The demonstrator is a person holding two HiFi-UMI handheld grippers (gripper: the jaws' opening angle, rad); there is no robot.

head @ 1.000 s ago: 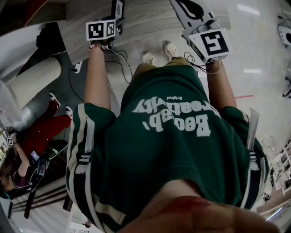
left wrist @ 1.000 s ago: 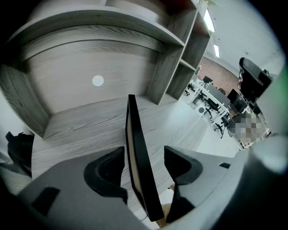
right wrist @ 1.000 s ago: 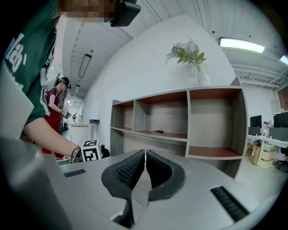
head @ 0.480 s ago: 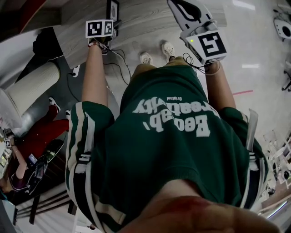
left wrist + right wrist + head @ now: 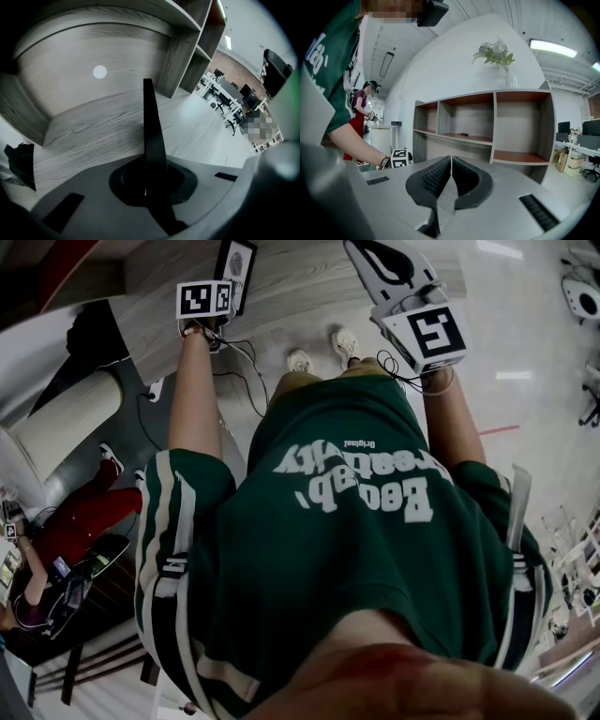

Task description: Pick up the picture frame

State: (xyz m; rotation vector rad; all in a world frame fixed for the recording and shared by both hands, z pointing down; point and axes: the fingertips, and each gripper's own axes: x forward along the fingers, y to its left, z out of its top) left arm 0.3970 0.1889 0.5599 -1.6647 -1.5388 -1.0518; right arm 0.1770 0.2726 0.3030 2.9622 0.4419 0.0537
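The picture frame [image 5: 236,266], black with a white picture, stands on a grey wooden surface [image 5: 291,287] at the top of the head view. My left gripper [image 5: 228,292] is right at it, marker cube [image 5: 204,298] toward me. In the left gripper view the frame [image 5: 150,122] rises edge-on as a thin black strip from between the dark pads [image 5: 129,180]. The jaws have just been closing and the left gripper [image 5: 146,185] is shut on its edge. My right gripper [image 5: 382,253] is held level to the right, apart from the frame; the right gripper [image 5: 451,164] is shut on nothing.
A grey wooden shelf unit [image 5: 492,136] with open compartments stands ahead, a vase of flowers [image 5: 499,56] on top. Cables [image 5: 239,362] trail over the floor. A person in red trousers [image 5: 80,521] sits at the left beside a white cylinder [image 5: 66,418].
The picture frame beside the left marker cube shows more of its white face than a second ago. The left gripper has shifted slightly toward it. The right gripper has kept still.
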